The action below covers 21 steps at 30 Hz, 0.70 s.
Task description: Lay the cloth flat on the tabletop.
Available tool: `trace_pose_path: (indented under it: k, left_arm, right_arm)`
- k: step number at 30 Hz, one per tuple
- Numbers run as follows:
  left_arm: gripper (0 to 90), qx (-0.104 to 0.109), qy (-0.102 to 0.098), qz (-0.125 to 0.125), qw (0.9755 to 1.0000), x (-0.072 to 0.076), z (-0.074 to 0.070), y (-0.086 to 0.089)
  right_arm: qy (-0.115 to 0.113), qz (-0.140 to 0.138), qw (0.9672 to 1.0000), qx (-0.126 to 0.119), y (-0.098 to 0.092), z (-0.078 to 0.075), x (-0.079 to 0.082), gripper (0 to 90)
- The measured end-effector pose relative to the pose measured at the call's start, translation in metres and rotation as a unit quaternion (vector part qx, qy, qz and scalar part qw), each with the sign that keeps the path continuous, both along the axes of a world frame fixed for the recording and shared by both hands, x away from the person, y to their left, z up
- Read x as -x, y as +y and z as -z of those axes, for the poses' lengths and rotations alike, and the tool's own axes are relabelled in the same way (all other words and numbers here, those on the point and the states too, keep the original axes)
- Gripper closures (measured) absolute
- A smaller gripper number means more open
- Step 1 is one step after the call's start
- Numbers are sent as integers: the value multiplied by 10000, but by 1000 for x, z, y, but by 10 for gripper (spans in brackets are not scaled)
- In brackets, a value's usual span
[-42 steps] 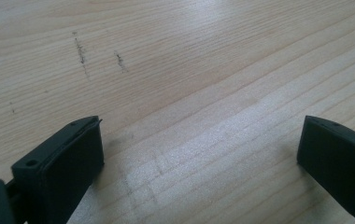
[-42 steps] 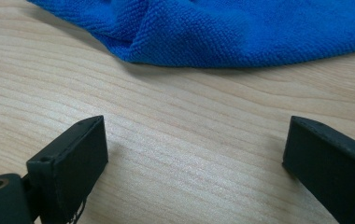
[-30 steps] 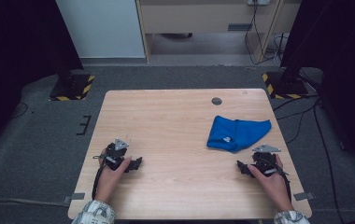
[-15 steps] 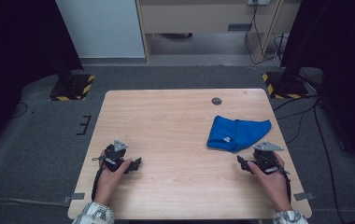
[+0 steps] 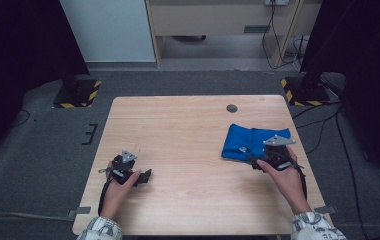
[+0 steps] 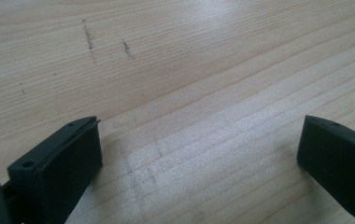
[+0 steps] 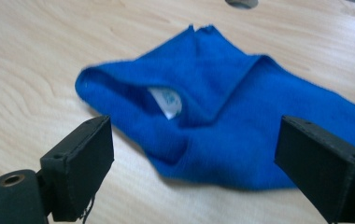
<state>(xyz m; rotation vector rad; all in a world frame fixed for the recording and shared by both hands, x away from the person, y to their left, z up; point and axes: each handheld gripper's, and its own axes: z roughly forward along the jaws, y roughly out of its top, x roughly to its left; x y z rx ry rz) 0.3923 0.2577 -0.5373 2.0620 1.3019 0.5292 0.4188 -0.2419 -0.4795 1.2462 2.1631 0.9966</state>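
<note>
A crumpled blue cloth [image 5: 250, 141] lies on the right side of the wooden table [image 5: 178, 130]. A white label [image 7: 166, 102] shows in its fold. My right gripper [image 5: 254, 161] hovers at the cloth's near edge, pointing at it. In the right gripper view the blue cloth [image 7: 222, 107] lies just ahead of and below my right gripper [image 7: 194, 154]. Its jaws stand wide apart and have just been opening, with no pad touching the cloth. My left gripper [image 5: 145, 176] rests at the near left. There the left gripper [image 6: 199, 149] is open over bare wood.
A dark round hole [image 5: 232, 108] sits in the table beyond the cloth. Faint pencil marks [image 6: 89, 39] cross the wood ahead of the left gripper. Two black stands with striped bases [image 5: 75, 92] [image 5: 305, 90] are on the floor past the far corners.
The right hand has risen and moved forward from the near right edge to the cloth's near edge. The left hand has stayed in place.
</note>
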Motion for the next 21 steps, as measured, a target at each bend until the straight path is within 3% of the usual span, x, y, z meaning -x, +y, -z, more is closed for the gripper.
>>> trace_pose_path:
  k: [4,8,10,13,21]
  left_arm:
    - [0,-1,-2,-1,10000,0,0,0]
    - [0,-1,-1,1,10000,0,0,0]
    - [0,0,0,0,10000,0,0,0]
    - [0,0,0,-1,10000,0,0,0]
    - [0,-1,0,15,10000,0,0,-1]
  right_arm:
    - [92,-26,10000,1,1,-7,-16,145]
    - [257,-29,9997,-40,1,-6,-27,163]
    - [299,-55,9995,56,4,-4,-37,180]
    - [283,-88,9995,75,6,-3,-44,180]
    - [454,-114,9989,84,17,10,-65,105]
